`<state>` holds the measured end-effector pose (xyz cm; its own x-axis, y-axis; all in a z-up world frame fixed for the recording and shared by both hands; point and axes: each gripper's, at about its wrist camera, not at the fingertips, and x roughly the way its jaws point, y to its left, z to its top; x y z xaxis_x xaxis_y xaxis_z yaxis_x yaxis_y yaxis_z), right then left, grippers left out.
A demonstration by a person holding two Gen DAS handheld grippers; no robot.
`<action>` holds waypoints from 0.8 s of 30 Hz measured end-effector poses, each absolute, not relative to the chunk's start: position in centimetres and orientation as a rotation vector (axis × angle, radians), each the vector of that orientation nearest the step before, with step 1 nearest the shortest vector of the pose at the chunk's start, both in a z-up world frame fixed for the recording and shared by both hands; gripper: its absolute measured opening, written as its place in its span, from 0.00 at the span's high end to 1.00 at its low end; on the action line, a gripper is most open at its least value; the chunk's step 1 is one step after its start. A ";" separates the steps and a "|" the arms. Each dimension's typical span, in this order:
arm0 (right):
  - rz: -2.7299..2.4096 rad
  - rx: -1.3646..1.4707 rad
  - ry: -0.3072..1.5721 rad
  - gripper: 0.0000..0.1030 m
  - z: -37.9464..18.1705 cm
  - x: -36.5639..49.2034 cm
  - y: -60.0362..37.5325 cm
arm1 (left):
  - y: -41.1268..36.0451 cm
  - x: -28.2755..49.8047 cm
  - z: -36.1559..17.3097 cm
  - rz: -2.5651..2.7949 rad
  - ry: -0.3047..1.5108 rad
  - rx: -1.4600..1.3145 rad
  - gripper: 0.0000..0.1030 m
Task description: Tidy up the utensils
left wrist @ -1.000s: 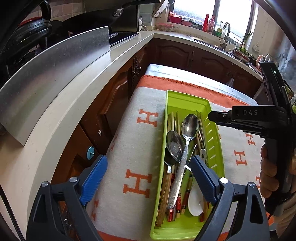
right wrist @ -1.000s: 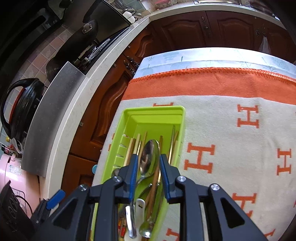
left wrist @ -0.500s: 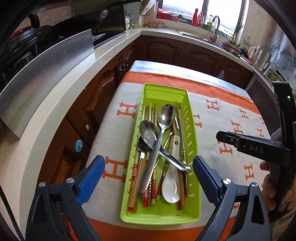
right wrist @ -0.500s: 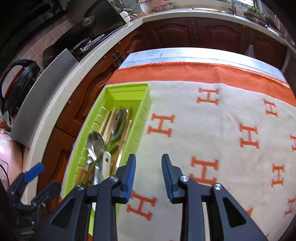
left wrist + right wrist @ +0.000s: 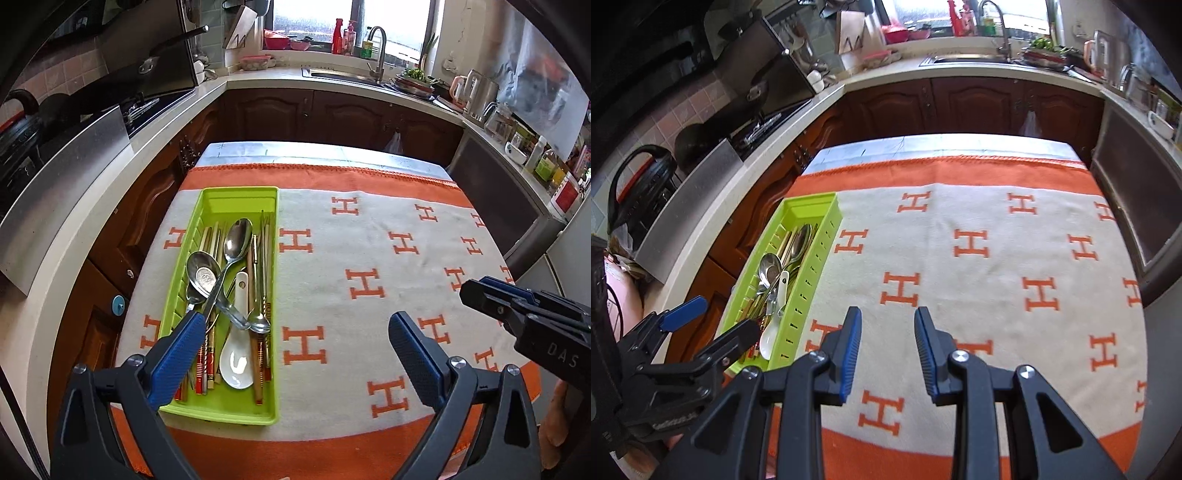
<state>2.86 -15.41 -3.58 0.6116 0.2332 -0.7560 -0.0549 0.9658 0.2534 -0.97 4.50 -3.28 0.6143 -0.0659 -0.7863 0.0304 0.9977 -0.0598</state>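
Left wrist — utensils (image 5: 229, 295), apparently untouched, in tray (image 5: 221, 406)

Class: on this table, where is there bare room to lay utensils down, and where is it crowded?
Free: the blanket right of the green tray, out to the table's right edge, and its orange far border beyond the tray's end. Also free is the tray's far end. Crowded: the tray's middle and near end, where metal spoons, a white spoon and chopsticks overlap.

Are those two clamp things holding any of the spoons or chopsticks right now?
No. The left gripper and right gripper both have open jaws with nothing between them; every utensil lies in the green tray.
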 end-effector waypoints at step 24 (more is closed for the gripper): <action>0.056 0.200 0.777 0.70 -1.9 -2.6 -17.9 | 0.4 -3.5 -1.0 -0.019 0.824 -0.015 0.01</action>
